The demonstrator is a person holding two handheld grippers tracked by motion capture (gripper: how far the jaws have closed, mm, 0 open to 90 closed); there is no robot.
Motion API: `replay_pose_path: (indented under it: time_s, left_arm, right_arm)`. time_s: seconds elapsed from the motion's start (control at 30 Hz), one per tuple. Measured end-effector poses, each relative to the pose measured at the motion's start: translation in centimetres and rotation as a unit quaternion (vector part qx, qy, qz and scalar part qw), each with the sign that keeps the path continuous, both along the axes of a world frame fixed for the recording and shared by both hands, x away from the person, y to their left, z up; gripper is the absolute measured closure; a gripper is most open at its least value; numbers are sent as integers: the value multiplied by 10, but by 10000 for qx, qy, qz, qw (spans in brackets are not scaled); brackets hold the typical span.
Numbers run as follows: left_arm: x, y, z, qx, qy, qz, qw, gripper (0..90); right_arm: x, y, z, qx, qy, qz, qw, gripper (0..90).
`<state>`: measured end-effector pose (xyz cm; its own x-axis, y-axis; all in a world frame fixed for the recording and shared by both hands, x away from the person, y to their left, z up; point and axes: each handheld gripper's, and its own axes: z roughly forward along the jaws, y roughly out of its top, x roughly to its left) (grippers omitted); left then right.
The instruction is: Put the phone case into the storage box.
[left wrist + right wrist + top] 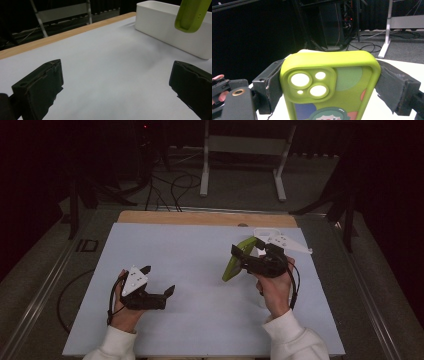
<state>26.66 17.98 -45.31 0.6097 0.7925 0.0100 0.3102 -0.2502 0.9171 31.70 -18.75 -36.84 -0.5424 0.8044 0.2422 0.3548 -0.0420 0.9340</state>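
Right gripper (242, 255) clamps green phone case (235, 261) above table, probably airborne

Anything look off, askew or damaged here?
Nothing spilled or broken. The right gripper holds the green phone case by its edges, lifted off the white mat and tilted. The pad on one jaw looks frayed. The left gripper is open, holding nothing. The white bin stands upright.
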Motion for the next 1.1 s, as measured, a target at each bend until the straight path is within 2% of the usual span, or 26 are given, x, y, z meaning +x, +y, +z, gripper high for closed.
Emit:
replay_pose_path:
  time_s: [0.13, 0.4, 0.67, 0.77, 1.1]
  left_arm:
    - [-6, 8, -5, -69, -37, 85, 9999, 0]
    - [-16, 22, -15, -61, -62, 174, 9998, 0]
    - [-27, 35, -18, -91, -161, 327, 9993, 0]
    - [-30, 39, -19, -39, -177, 405, 9990, 0]
    - [-38, 50, -23, -83, -193, 558, 9982, 0]
  right_arm:
    - [1, -1, 0, -20, -8, -10, 10000, 161]
    - [2, -2, -1, -64, -1, -47, 10000, 161]
    - [3, -3, 0, -62, -22, -58, 10000, 161]
    - [3, -4, 0, -60, -29, -71, 10000, 161]
    - [5, -7, 0, -39, -63, -103, 9999, 161]
